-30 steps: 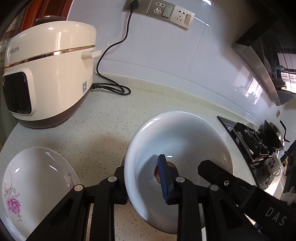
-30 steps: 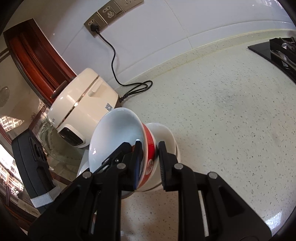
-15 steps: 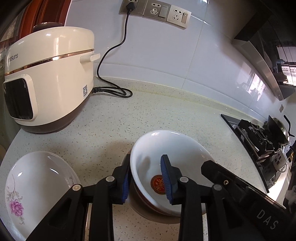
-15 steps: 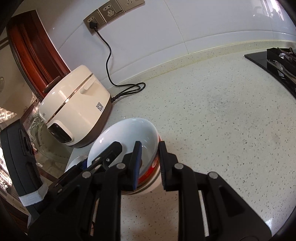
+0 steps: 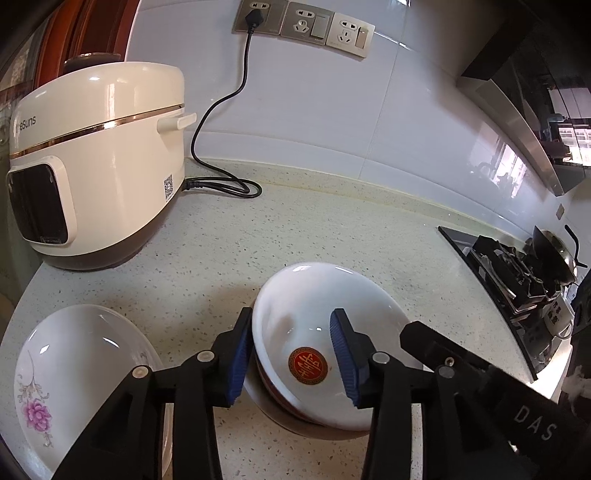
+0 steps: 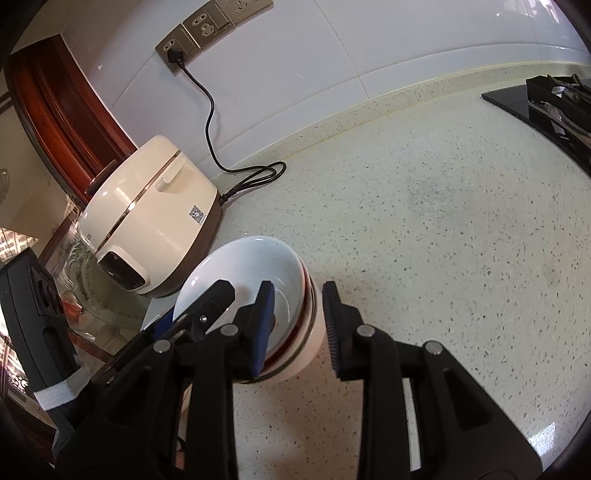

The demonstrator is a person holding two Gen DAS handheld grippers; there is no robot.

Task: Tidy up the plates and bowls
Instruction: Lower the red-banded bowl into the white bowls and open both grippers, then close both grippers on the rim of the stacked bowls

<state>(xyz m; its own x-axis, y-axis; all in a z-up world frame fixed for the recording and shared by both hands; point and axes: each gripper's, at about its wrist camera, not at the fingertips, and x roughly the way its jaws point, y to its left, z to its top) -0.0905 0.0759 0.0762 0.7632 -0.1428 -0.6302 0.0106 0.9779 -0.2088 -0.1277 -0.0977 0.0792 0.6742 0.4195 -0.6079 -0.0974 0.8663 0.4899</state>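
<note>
A white bowl [image 5: 321,295] with a red emblem inside sits nested in a second white bowl [image 5: 295,419] on the speckled counter. My left gripper [image 5: 291,354] straddles the stack's near-left rim; its jaws are opening and the blue pads [image 5: 238,354] stand off the wall. In the right wrist view the same top bowl [image 6: 243,266] rests in the lower bowl [image 6: 304,356], with a red band showing between them. My right gripper [image 6: 297,328] straddles the right rim, jaws opening, with a gap at the outer pad. A white plate [image 5: 74,369] with a pink flower lies to the left.
A cream rice cooker [image 5: 96,158] stands at the back left, and its black cord [image 5: 221,173] runs up to wall sockets [image 5: 303,26]. A gas stove [image 5: 517,280] with a wok is on the right. Bare counter [image 6: 461,240] stretches behind the bowls.
The emblem bowl, held up and tilted a second ago, came down into the lower bowl. Both grippers' jaws have since widened off its rim.
</note>
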